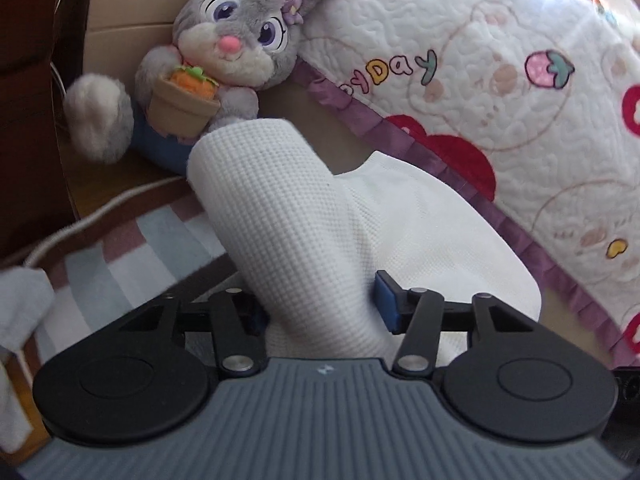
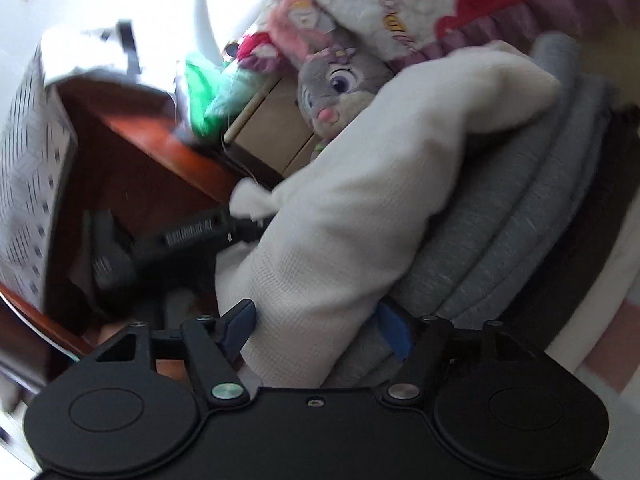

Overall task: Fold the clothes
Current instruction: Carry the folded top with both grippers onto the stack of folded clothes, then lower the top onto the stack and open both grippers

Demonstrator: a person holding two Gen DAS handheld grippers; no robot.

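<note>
White waffle-knit garment [image 1: 288,216] sits bunched on the bed, and we're reading it left to right. On the far left, a plush rabbit [image 1: 224,52] leans by a cardboard box [image 1: 120,4], with the striped bedsheet [image 1: 120,252] under it. Next comes the garment's rolled fold — its long axis runs straight away from our left gripper [image 1: 320,304], up toward the rabbit. To the right lies the quilted blanket [image 1: 500,80] w/ its purple frill.

Left gripper: jaws about half open, the fold lying between them. The right blue pad [image 1: 386,300] stands just beside the cloth; the left pad is hidden behind it, so we judge it released, not pinching.

Right-wrist view is blurred. Our right gripper [image 2: 316,324] stands wide, with the same white cloth [image 2: 360,208] draped between its fingers [image 2: 240,320] and over a grey garment [image 2: 520,240] at right. No squeeze visible there either — released, we'd say.

Both hands are equally near, each w/ cloth already in the gap. The next move prob. turns on closing across that long axis, not along it.
</note>
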